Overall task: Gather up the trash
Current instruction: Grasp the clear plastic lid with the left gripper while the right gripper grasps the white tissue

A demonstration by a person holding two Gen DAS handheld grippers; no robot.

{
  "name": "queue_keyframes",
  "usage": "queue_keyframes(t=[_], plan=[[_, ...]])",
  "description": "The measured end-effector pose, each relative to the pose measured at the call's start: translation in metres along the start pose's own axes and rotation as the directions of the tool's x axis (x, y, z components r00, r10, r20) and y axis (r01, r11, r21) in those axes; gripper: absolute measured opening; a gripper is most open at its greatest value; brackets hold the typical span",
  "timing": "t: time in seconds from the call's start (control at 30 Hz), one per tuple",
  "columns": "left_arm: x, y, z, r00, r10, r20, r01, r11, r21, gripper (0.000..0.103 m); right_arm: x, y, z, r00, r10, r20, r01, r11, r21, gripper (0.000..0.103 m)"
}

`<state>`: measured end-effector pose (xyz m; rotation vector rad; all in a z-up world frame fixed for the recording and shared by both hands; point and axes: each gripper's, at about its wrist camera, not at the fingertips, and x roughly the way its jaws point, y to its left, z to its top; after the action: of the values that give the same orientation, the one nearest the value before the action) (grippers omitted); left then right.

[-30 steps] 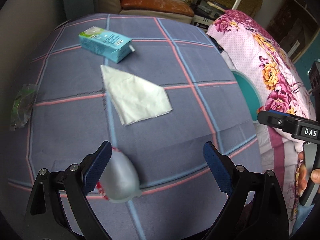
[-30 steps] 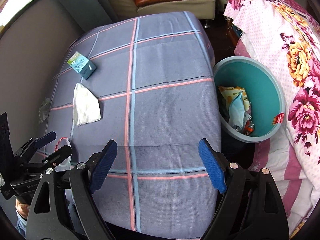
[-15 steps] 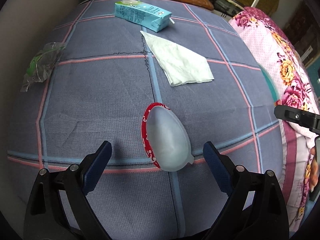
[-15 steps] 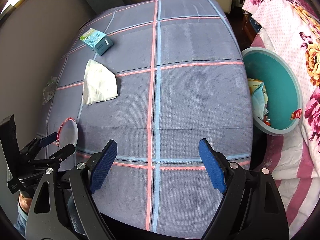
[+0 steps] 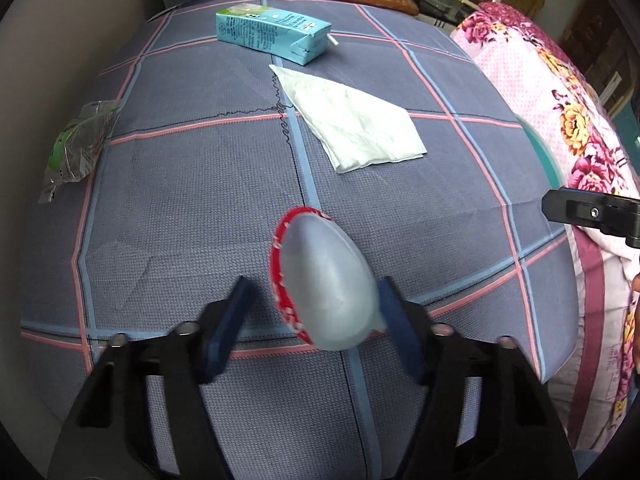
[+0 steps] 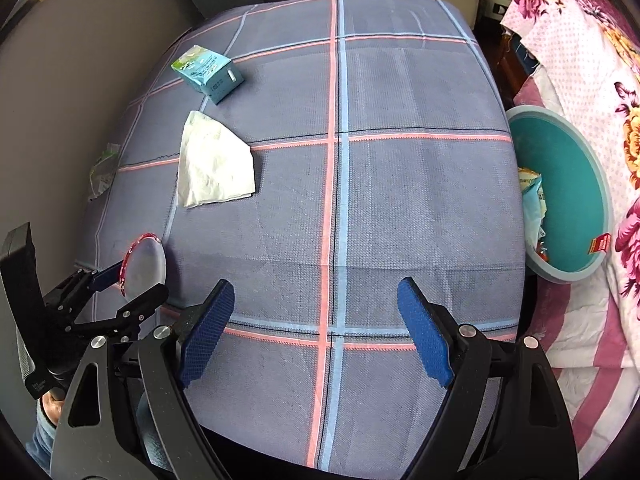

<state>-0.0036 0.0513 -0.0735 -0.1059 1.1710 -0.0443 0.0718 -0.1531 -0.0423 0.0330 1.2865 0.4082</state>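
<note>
On the checked bench (image 5: 180, 208), largest first: a white napkin (image 5: 352, 128) at one o'clock of the cup, a blue carton (image 5: 272, 34) at twelve, a clear wrapper (image 5: 74, 150) at ten. The teal bin (image 6: 568, 184) sits at three. The translucent, red-rimmed plastic cup (image 5: 328, 280) lies on its side between the closing jaws of the left gripper (image 5: 316, 320), against the right-hand one. The right gripper (image 6: 316, 320) is spread, empty.

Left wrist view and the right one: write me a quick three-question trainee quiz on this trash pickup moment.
1. True or false: the clear plastic cup lies between the left gripper fingers.
2. Which item lies nearest the milk carton? A) white napkin B) clear wrapper C) cup
3. Fill in: the teal bin beside the table already holds ____.

Key: 1 true; 2 A; 3 trash.
</note>
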Motion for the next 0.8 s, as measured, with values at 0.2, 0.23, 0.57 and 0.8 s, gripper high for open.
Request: queue_keyframes(t=[0.2, 0.23, 0.57, 0.8], plan=[[-0.009, 0.022, 0.010, 0.998, -0.009, 0.065, 0.012, 0.999, -0.042, 0.047, 0.010, 0.015, 0.015, 1.000, -0.012, -0.006, 0.011, 1.000, -0.028, 0.080], [-0.011, 0.028, 0.013, 0.997, -0.011, 0.075, 0.015, 0.998, -0.054, 0.047, 0.012, 0.019, 0.019, 1.000, -0.012, -0.005, 0.012, 0.999, -0.034, 0.080], [-0.013, 0.086, 0.032, 0.991, -0.060, 0.117, 0.075, 0.988, -0.137, 0.047, 0.059, 0.079, 0.073, 0.999, -0.001, -0.035, -0.004, 0.987, -0.159, 0.080], [-0.006, 0.103, 0.032, 0.990, -0.093, 0.110, 0.109, 0.984, -0.142, 0.047, 0.089, 0.111, 0.098, 0.999, -0.022, -0.044, 0.010, 0.965, -0.264, 0.080]])
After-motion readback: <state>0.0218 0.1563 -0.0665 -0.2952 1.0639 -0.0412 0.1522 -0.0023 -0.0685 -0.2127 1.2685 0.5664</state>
